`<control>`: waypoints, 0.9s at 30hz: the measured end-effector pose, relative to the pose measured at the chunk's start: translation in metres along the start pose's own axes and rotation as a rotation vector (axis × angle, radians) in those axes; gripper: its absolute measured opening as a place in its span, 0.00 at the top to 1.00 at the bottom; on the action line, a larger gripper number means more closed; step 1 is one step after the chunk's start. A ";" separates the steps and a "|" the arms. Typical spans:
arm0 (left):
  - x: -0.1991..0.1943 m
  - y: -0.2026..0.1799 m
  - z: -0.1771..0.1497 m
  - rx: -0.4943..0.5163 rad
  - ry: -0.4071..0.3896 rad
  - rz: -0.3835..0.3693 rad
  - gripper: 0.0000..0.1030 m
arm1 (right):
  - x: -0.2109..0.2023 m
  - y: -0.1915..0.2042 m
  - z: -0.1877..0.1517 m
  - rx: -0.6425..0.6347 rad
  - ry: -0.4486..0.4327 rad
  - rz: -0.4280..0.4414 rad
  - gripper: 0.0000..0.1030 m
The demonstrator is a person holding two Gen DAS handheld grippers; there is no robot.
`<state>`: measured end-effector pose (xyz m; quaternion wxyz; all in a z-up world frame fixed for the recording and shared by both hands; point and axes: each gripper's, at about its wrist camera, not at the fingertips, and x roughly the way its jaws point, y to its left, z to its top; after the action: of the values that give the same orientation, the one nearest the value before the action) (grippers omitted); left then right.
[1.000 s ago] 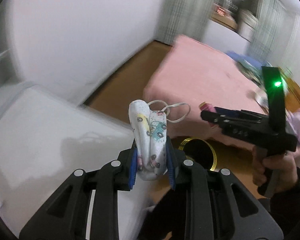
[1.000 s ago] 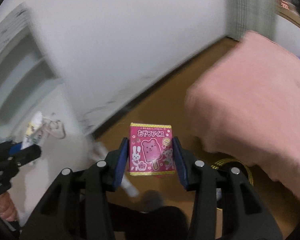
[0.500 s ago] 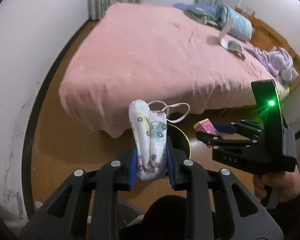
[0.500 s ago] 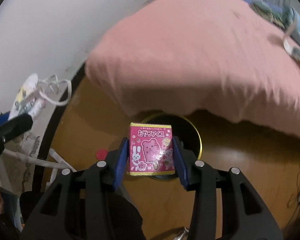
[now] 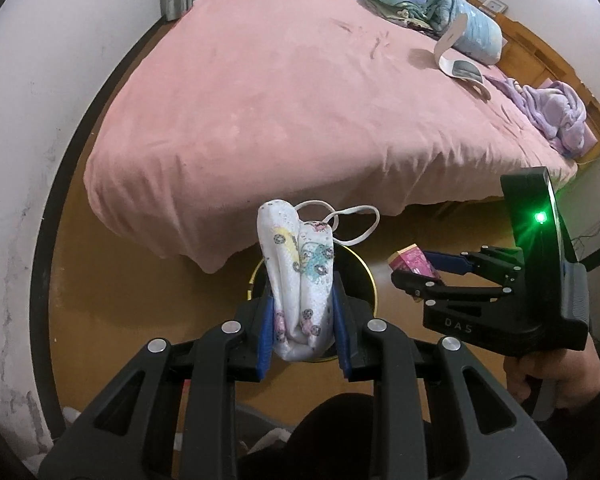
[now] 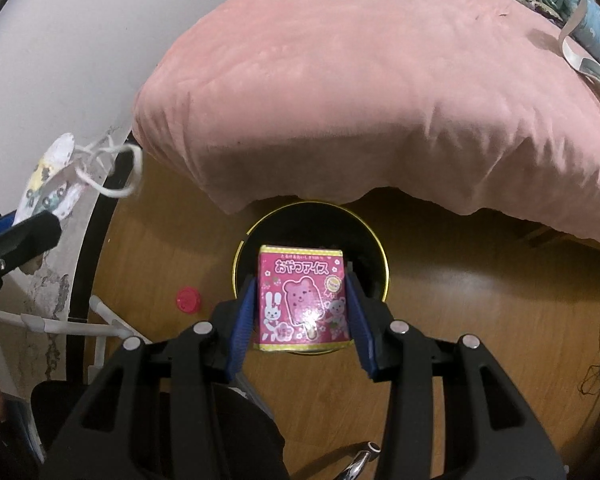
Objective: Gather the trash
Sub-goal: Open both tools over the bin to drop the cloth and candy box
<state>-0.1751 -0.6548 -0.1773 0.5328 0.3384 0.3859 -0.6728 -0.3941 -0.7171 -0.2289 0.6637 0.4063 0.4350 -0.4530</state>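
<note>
We are seeing both views under soft, even indoor light, fairly bright on the bed (image 5: 300,92) and wall (image 5: 40,80), dimmer on the floor (image 6: 480,300). The floor is throwing a pale sheen right of the bin (image 6: 384,264). The bin's inside is sinking into near black, and shadow is pooling under the bed's overhang. A green LED (image 5: 541,217) is flaring with a starry glow. The box (image 6: 302,298) is catching a small white glare low on its face. Straight lines are bowing toward the dark round borders, and everything is staying sharp.
</note>
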 end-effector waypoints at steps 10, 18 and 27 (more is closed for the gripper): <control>0.007 0.001 0.000 -0.007 0.033 -0.024 0.76 | -0.010 -0.016 0.002 0.077 -0.039 0.011 0.21; 0.020 -0.004 0.010 -0.039 0.066 -0.151 0.47 | -0.024 -0.040 0.004 0.199 -0.083 0.003 0.20; 0.019 -0.014 0.015 -0.001 0.050 -0.125 0.32 | -0.028 -0.042 0.004 0.211 -0.097 0.009 0.19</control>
<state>-0.1938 -0.6748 -0.1846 0.4799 0.3303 0.4198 -0.6960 -0.4393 -0.7251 -0.2069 0.6394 0.4536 0.3506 -0.5124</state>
